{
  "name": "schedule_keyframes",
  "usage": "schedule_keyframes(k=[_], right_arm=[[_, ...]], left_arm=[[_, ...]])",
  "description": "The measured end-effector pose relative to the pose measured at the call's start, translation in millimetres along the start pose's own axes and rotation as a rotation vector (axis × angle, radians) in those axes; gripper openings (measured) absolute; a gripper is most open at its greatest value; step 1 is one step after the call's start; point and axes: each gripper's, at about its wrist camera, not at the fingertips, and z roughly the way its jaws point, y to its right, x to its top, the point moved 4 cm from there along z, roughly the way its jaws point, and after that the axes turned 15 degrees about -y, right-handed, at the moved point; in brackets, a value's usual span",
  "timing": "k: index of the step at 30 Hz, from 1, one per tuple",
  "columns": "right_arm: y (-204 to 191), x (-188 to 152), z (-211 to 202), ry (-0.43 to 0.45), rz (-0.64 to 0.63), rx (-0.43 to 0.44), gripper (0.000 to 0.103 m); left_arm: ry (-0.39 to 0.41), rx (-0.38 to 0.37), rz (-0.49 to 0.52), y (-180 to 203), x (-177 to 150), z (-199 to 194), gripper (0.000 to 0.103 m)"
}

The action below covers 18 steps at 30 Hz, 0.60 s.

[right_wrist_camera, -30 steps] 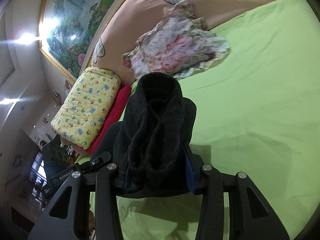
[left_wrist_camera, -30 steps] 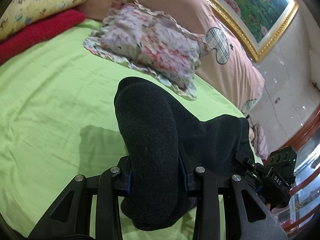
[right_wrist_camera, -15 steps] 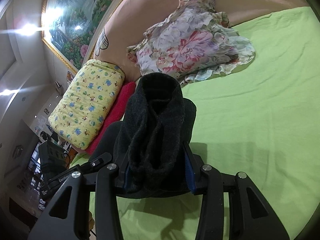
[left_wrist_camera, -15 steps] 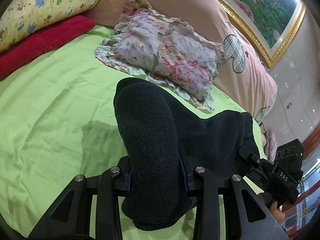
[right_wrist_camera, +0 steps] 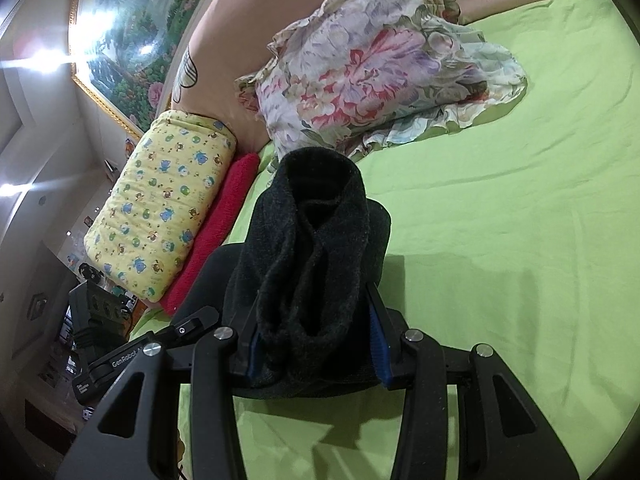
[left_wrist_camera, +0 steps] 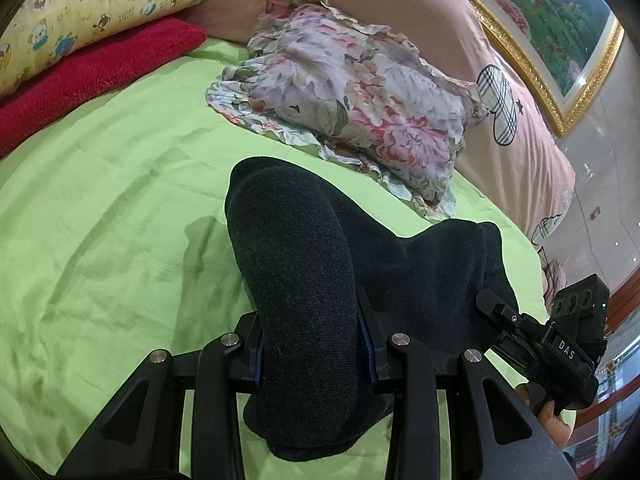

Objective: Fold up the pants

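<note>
The dark charcoal knit pants hang between both grippers above the green bed sheet. My left gripper is shut on a thick fold of the pants. My right gripper is shut on another bunched fold of the pants. In the left wrist view the right gripper shows at the lower right, at the far end of the cloth. In the right wrist view the left gripper shows at the lower left. The fingertips are hidden by the cloth.
A floral pillow lies on the sheet just beyond the pants. A red towel and a yellow cartoon-print pillow lie at the left. A pink headboard and a gold-framed painting stand behind. The bed's edge drops off at right.
Both grippers have carried the pants forward toward the floral pillow, which now looks larger and nearer. Both grips on the cloth are unchanged.
</note>
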Motion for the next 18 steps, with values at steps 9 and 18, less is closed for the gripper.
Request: schedule_keyframes(k=[9, 18], right_arm=[[5.1, 2.9, 2.5, -0.001, 0.007, 0.008, 0.044], [17.8, 0.7, 8.6, -0.023, 0.031, -0.022, 0.050]], left_arm=[[0.007, 0.011, 0.012, 1.8, 3.6, 3.6, 0.035], [-0.010, -0.005, -0.033, -14.6, -7.9, 11.1, 0.041]])
